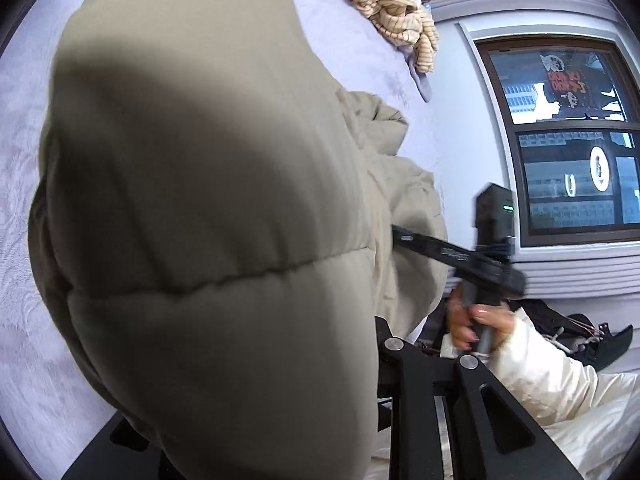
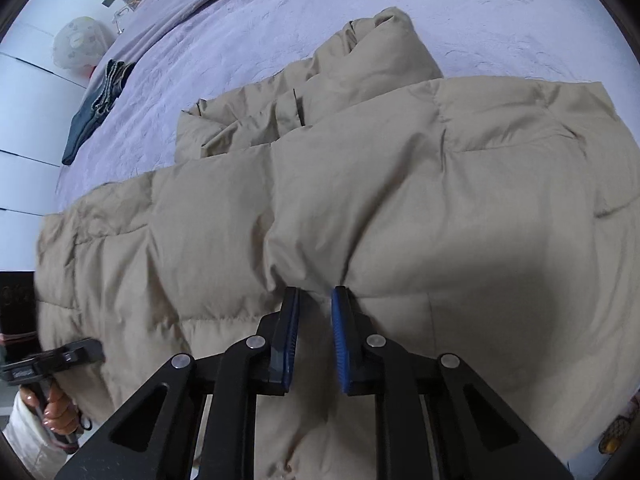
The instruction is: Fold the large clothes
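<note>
The right tool (image 2: 315, 296), blue-padded, pinches a fold of the beige quilted puffer jacket (image 2: 360, 184) spread ahead across the lavender bed (image 2: 280, 20). The left tool (image 1: 400, 360) is buried under jacket padding; its grip cannot be told.

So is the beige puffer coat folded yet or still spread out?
Partly folded. In the right wrist view the beige puffer coat lies across the bed with one layer doubled over another, and the right gripper pinches its near edge.
</note>
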Available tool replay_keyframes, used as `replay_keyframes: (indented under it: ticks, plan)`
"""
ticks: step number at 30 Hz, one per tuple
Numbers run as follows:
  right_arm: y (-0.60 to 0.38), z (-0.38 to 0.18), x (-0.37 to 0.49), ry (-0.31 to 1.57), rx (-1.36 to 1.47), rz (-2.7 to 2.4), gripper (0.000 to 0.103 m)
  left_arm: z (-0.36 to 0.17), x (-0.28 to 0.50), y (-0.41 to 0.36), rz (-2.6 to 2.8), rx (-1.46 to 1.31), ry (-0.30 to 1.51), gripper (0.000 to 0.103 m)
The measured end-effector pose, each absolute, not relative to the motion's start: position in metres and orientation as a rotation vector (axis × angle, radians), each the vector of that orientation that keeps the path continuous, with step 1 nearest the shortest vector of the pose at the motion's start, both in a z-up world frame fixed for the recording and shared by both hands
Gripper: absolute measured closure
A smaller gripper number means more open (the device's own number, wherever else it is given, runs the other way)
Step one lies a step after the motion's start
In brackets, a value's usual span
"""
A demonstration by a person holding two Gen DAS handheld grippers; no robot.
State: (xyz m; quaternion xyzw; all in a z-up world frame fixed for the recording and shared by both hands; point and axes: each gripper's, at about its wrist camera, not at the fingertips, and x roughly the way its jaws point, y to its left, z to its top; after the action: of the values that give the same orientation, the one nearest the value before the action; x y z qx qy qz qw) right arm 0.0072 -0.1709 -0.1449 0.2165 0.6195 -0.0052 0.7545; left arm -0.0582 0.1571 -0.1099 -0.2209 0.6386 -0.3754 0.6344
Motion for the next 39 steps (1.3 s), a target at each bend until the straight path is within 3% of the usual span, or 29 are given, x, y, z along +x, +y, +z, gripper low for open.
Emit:
replay_keyframes:
  ticks: [6, 12, 19, 23, 25, 27, 32, 34, 35, 36, 38, 39]
  plan:
    - [-0.179, -0.183, 0.03, 1.38, 0.512, 0.061, 0.094, -0.051, -0.074, 0.089, -0.744, -0.458, 1.443, 0.076]
    - [-0.202, -0.2, 0.03, 1.386, 0.653, 0.122, 0.097, -0.025, -0.078, 0.01, -0.644, -0.375, 1.46, 0.076]
    - [-0.257, -0.168, 0.003, 1.257, 0.824, 0.147, 0.096, -0.007, -0.082, -0.05, -0.64, -0.226, 1.476, 0.075]
    - [-0.301, -0.154, -0.031, 1.157, 0.964, 0.106, 0.095, -0.009, -0.087, -0.082, -0.659, -0.169, 1.511, 0.061]
    - [-0.317, -0.149, -0.051, 1.137, 0.984, 0.104, 0.094, -0.013, -0.086, -0.1, -0.682, -0.16, 1.525, 0.041]
    - [-0.333, -0.148, -0.072, 1.131, 0.995, 0.099, 0.094, -0.021, -0.084, -0.123, -0.72, -0.146, 1.543, 0.03]
    - [-0.357, -0.146, -0.12, 1.099, 1.06, 0.069, 0.093, -0.06, -0.075, -0.164, -0.879, -0.169, 1.608, 0.027]
    - [-0.362, -0.143, -0.137, 1.097, 1.064, 0.042, 0.093, -0.075, -0.072, -0.174, -0.942, -0.204, 1.616, 0.017]
    - [-0.363, -0.141, -0.145, 1.097, 1.058, 0.031, 0.093, -0.08, -0.071, -0.177, -0.956, -0.21, 1.612, 0.017]
    - [-0.363, -0.136, -0.152, 1.095, 1.048, 0.022, 0.092, -0.083, -0.071, -0.181, -0.96, -0.205, 1.608, 0.017]
    - [-0.363, -0.123, -0.169, 1.089, 1.009, 0.0, 0.065, -0.091, -0.07, -0.184, -0.966, -0.197, 1.599, 0.017]
    - [-0.362, -0.115, -0.177, 1.083, 0.986, -0.008, 0.035, -0.098, -0.071, -0.172, -0.965, -0.192, 1.597, 0.017]
